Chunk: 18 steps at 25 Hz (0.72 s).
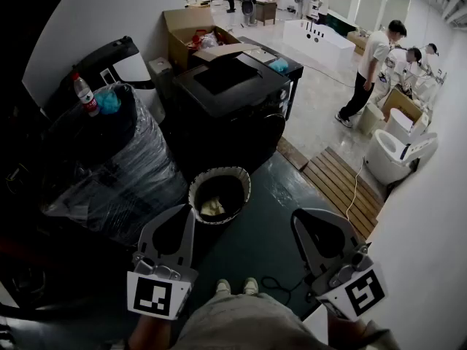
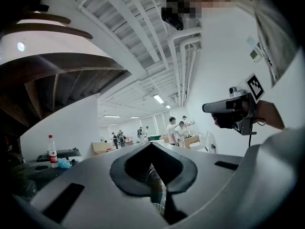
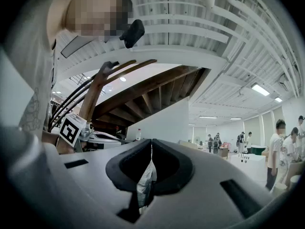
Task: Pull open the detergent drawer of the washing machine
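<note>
The dark washing machine (image 1: 230,100) stands a few steps ahead of me, its front in shadow, so I cannot make out the detergent drawer. My left gripper (image 1: 184,211) and right gripper (image 1: 299,217) are held low in front of my body, well short of the machine, and touch nothing. The left gripper (image 2: 151,143) has its jaw tips together with nothing between them. The right gripper (image 3: 151,141) is likewise shut and empty. In the left gripper view the right gripper (image 2: 212,108) shows at the right, held in a hand.
A plastic-wrapped appliance (image 1: 109,159) with a water bottle (image 1: 85,93) on top stands to the left. A round waste basket (image 1: 219,194) sits on the floor between me and the machine. A wooden pallet (image 1: 339,181), white toilets (image 1: 398,148), an open cardboard box (image 1: 193,39) and several people lie to the right and behind.
</note>
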{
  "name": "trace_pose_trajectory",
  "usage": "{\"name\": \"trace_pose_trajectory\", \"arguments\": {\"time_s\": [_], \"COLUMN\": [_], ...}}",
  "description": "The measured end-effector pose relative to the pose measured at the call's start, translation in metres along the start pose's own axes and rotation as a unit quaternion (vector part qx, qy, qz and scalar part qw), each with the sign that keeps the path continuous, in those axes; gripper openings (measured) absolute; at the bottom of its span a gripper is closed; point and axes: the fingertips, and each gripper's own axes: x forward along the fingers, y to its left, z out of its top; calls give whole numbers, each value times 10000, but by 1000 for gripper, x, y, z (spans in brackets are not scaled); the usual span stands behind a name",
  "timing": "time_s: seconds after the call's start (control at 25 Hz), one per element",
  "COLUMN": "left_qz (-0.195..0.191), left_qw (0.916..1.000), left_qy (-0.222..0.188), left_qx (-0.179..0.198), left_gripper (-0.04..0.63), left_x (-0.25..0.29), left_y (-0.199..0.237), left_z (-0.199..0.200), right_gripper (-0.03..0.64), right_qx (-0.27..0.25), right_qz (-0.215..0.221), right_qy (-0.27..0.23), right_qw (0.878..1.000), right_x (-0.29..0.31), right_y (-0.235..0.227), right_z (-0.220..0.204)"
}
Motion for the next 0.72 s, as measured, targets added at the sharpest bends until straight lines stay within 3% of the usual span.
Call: {"name": "trace_pose_trajectory", "arguments": {"time_s": [0.64,0.68,0.72], "left_qz": [3,3,6], "left_qw": [10000,10000,10000], "left_qy": [37,43,50], "left_qx": [50,50,44], "left_gripper": [15,15,15], "left_x": [3,3,4], "left_y": [-1,-2,-2], "left_z": [0,-1,-1], "right_gripper": [34,121,327], "right_qx": [81,37,-19], "right_qz": [-84,-201,-324], "right_qy": [-170,-209,-230], "right_qw": [9998,9996,9992], "right_x": [-2,-3,-4], "right_y": [-8,-12,-16], "right_z": [0,-1,0]}}
